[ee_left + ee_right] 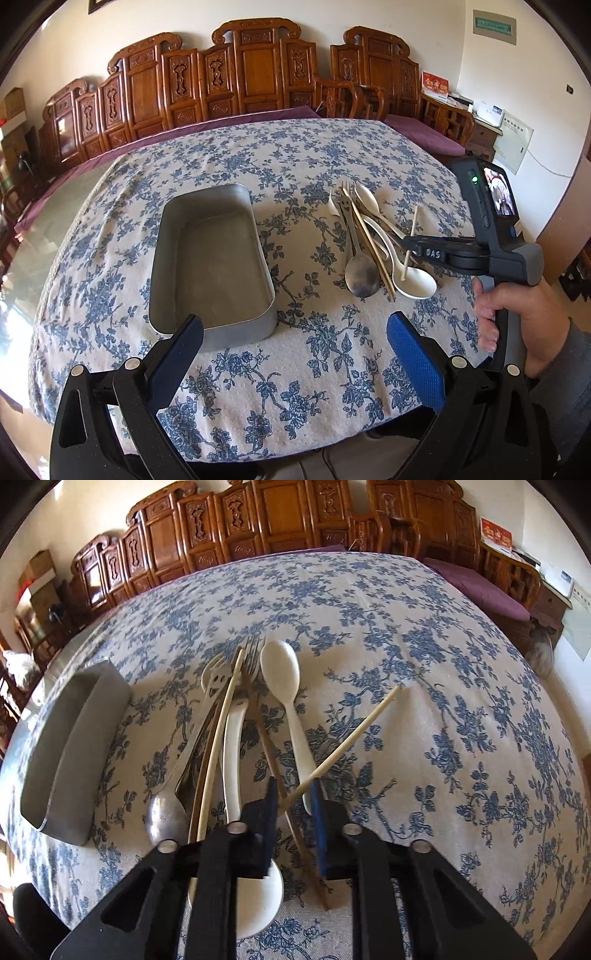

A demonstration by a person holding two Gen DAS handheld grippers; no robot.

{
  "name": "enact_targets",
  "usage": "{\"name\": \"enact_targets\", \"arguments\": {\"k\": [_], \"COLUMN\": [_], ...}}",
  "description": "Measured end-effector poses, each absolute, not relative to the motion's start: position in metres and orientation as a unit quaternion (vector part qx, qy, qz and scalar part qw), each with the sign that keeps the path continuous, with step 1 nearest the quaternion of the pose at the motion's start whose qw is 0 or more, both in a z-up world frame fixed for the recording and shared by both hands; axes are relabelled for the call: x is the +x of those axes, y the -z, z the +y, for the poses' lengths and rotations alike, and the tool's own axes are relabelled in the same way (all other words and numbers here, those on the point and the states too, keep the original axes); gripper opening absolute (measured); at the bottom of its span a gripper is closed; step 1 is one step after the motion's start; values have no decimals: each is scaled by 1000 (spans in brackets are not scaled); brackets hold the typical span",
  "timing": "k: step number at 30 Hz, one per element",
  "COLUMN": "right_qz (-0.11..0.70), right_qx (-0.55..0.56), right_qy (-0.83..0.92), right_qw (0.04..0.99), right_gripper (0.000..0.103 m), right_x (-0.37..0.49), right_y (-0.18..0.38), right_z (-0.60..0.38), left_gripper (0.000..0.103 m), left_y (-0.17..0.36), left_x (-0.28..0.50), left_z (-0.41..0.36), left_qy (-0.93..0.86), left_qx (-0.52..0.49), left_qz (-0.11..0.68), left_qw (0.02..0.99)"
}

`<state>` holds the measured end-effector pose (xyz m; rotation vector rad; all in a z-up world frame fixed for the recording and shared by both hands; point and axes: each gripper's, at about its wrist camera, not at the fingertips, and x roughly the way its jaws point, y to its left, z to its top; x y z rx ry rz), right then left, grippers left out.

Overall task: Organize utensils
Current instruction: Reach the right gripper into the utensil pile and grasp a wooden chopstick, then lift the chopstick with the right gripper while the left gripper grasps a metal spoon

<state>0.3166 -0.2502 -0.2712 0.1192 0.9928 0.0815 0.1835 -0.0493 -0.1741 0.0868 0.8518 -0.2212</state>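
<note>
A table covered by a blue-flowered cloth (332, 369) is shown. A rectangular metal tray (212, 258) is set on its left part, long axis running away from the viewer. To its right, a pile of utensils (364, 236) is laid lengthwise in roughly the same direction: a metal spoon (361, 280) with its bowl nearest, a fork (252, 657) with tines pointing away, and white spoons.

A pale chopstick (351, 738) is pinched near its lower end by the right gripper (293, 797), whose jaws are narrowed around it. The chopstick is lifted, slanting up and to the right in the right wrist view.

The left gripper (295, 332) is held wide, empty, just before the tray.
</note>
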Motion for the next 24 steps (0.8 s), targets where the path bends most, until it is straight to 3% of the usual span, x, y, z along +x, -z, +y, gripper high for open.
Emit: {"name": "enact_targets", "arguments": {"k": [5, 12, 16, 20, 24], "right_qz": [478, 476, 473, 469, 479], "right_qx": [59, 69, 76, 36, 23], "right_qy": [-43, -49, -56, -28, -4], "right_qw": [875, 876, 876, 882, 877], "right_gripper": [0, 0, 5, 32, 35], "right_x": [317, 313, 312, 313, 317], "right_y": [267, 262, 260, 263, 271], "right_z": [-258, -276, -271, -264, -272], "left_gripper": [96, 96, 96, 96, 96], "left_y": [174, 174, 175, 175, 173], "left_x": [186, 188, 188, 186, 185], "left_z": [-52, -61, -65, -67, -63], "left_qy": [108, 108, 110, 111, 110], "left_qx": [48, 57, 58, 62, 57], "left_qz": [413, 412, 412, 412, 410], "left_qw": [903, 903, 903, 902, 904]}}
